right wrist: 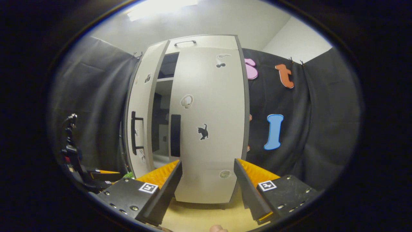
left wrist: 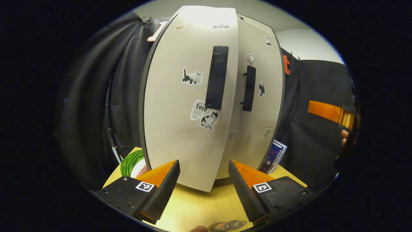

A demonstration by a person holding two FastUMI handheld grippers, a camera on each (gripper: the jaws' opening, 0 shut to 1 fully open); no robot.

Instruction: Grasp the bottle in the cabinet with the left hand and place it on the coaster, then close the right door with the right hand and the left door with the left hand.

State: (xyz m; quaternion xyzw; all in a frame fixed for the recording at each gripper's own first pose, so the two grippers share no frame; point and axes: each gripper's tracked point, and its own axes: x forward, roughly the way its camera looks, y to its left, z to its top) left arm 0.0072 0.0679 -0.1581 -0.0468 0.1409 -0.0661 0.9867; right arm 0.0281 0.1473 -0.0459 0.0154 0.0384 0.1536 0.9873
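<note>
One door remains ajar: the left door [left wrist: 180,106] stands upright just ahead of the left gripper [left wrist: 203,180], open and empty; right gripper [right wrist: 208,182] likewise, right door [right wrist: 209,122] seemingly shut.

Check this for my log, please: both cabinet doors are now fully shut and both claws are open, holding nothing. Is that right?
Not quite. The right door looks shut, but the left door is ajar: the right gripper view shows a dark gap with shelves between them. The rest holds: the left claw and right claw are both open, holding nothing.
</note>
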